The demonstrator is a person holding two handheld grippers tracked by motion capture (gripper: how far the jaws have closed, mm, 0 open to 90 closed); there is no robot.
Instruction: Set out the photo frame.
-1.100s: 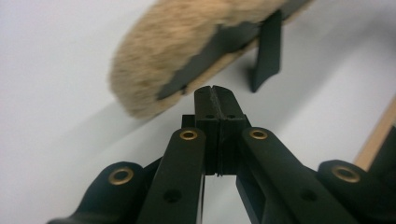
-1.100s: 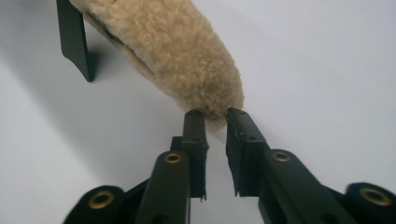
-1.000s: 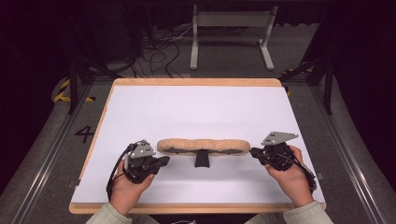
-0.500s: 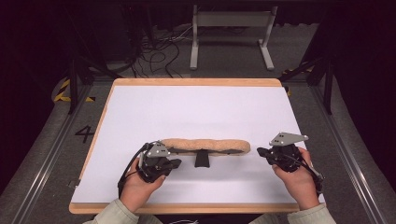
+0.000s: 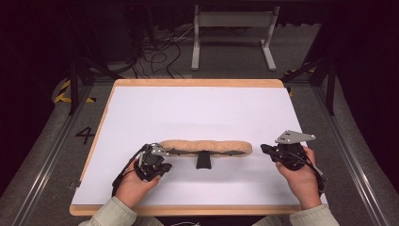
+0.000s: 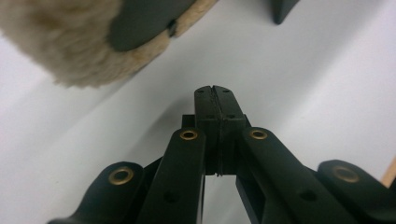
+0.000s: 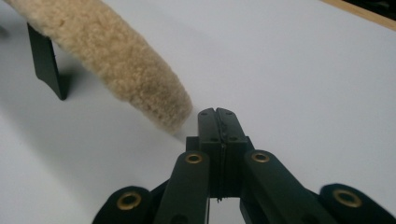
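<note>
Where the white board (image 5: 197, 113) spreads across the table, its wooden rim (image 5: 197, 83) shows along the far edge and the near edge. A long fleece pad (image 5: 205, 147) lies crosswise on the board's near half, parallel to the near edge and about midway between the left and right edges. It sits raised on a dark stand (image 5: 203, 160) under its middle; in the left gripper view a dark grey plate (image 6: 144, 21) lines its underside. The left gripper (image 5: 162, 160) rests low at the pad's left end, just beside it, with its jaws pressed together and nothing between them; its own view shows the tips (image 6: 216, 100) closed over bare board, the fleece just above them. The right gripper (image 5: 266, 149) sits near the pad's right end, a small gap apart, jaws likewise together and empty. In its own view the closed tips (image 7: 216, 116) point just past the pad's rounded end (image 7: 163, 107).
</note>
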